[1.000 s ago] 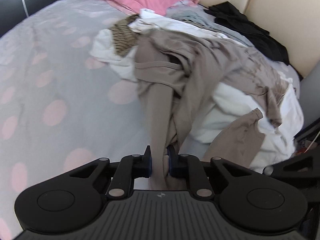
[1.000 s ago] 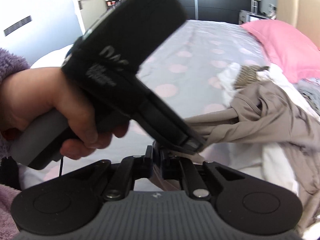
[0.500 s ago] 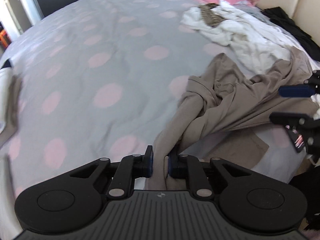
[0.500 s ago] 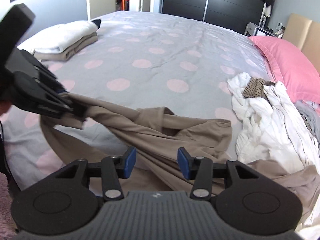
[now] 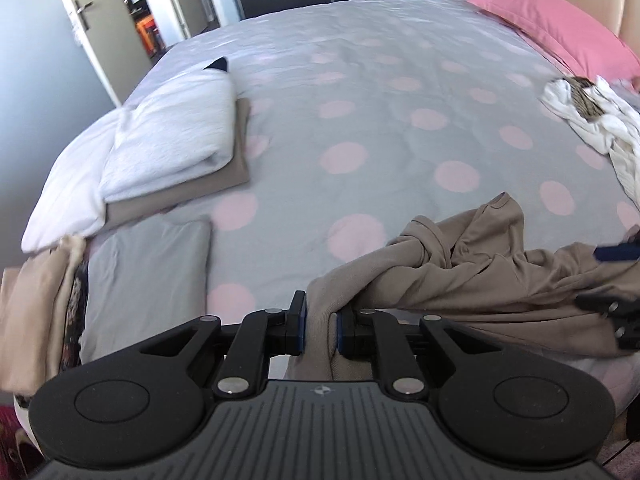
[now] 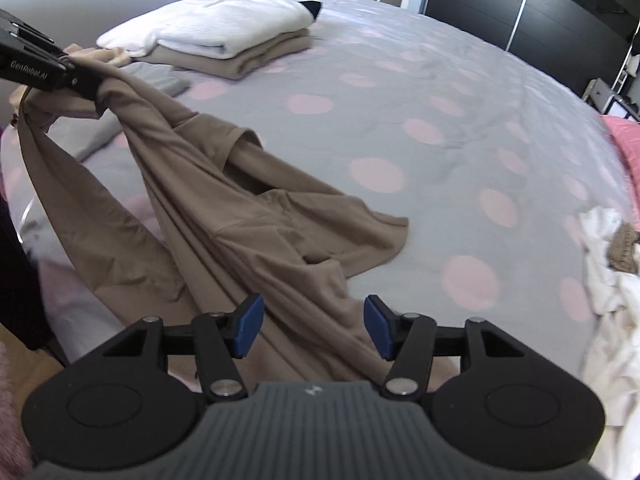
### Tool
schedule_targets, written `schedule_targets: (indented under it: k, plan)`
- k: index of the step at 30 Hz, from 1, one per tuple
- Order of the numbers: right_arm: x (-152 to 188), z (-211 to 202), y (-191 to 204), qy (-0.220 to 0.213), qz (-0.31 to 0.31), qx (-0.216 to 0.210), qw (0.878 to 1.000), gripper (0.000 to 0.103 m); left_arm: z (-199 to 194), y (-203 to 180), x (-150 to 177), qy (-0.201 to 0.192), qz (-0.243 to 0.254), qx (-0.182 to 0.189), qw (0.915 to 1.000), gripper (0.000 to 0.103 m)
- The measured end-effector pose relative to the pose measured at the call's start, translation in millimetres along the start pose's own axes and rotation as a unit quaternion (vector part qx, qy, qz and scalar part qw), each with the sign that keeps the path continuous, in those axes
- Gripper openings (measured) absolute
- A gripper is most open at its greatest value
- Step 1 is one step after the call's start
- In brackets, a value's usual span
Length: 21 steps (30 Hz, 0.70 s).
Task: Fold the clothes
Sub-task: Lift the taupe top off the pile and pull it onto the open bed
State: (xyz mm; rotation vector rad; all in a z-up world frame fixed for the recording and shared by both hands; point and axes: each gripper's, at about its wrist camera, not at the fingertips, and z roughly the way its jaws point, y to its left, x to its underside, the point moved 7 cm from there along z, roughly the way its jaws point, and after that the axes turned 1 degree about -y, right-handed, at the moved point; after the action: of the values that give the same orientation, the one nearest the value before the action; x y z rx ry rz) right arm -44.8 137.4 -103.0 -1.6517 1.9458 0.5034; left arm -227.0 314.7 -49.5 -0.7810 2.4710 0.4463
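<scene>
Dragged clear of the heap by the pillow, the brown shirt (image 6: 256, 216) now trails across the near side of the bed (image 6: 400, 128), where a second ago it still lay tangled in the pile. Its bunched edge is pinched tight between the blue pads of the left gripper (image 5: 320, 326), which holds that end lifted at the bed's left edge. The right gripper (image 6: 312, 330) has just been opening; its jaws stand spread with brown cloth passing between them, the pads not pressing on it. From the left grip the shirt runs in long soft pleats down to the cover, one short sleeve and a curved hem spilling flat over the grey fabric with its pale pink dots. It looks thin, smooth and stretchy, draping rather than holding any shape. As for progress: a neat stack (image 5: 176, 152) sits at the far left, a thick white fleecy piece folded on top of a tan one, with flat grey and beige pieces beside it at the bed's edge. Still waiting is the rumpled white heap (image 5: 592, 120) with a knitted brown scrap near the pink pillow (image 5: 560, 28). This shirt is not yet spread out, so its folding has hardly begun.
</scene>
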Motion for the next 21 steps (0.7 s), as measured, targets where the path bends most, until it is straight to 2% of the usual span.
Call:
schedule_targets:
  k: [3,6,8,9,10,13,16,17,19,21]
  plan:
    - [6.1,19.6,21.6,0.005,0.013,0.004,1.0,0.061,9.7,-5.7,17.4,0.027,0.006,0.029,0.9992,0.012]
    - [12.8,37.1,32.9,0.009,0.002,0.029,1.0,0.054,19.9,-24.5,23.9,0.033,0.019,0.061,0.9974,0.012]
    - [18.3,45.8,30.7,0.016,0.001,0.041,0.999,0.038,26.4,-39.0,22.0,0.028,0.029,0.082,0.9958,0.013]
    - [20.9,48.5,26.9,0.018,0.01,0.045,0.999,0.017,29.9,-45.2,20.7,0.027,0.031,0.092,0.9949,0.014]
    - [23.2,49.1,19.5,0.02,0.03,0.046,0.998,0.003,33.9,-50.7,19.7,0.026,0.031,0.101,0.994,0.015]
    - [23.4,43.0,-3.1,0.012,0.074,0.06,0.995,0.002,44.3,-63.5,18.1,0.022,0.039,0.119,0.9919,0.02]
    - [15.8,24.3,-40.2,-0.004,0.094,0.132,0.987,0.002,47.5,-72.3,14.6,0.02,0.057,0.134,0.9891,0.029]
    - [15.5,19.7,-55.3,-0.002,0.103,0.153,0.983,0.002,47.7,-74.5,13.0,0.019,0.062,0.139,0.9882,0.032]
    - [15.8,13.2,-85.0,0.011,0.115,0.185,0.976,0.002,50.1,-79.0,7.6,0.017,0.072,0.143,0.9869,0.046]
    - [18.2,8.3,-115.0,0.03,0.129,0.205,0.97,0.002,54.1,-83.2,2.0,0.017,0.083,0.144,0.9859,0.046]
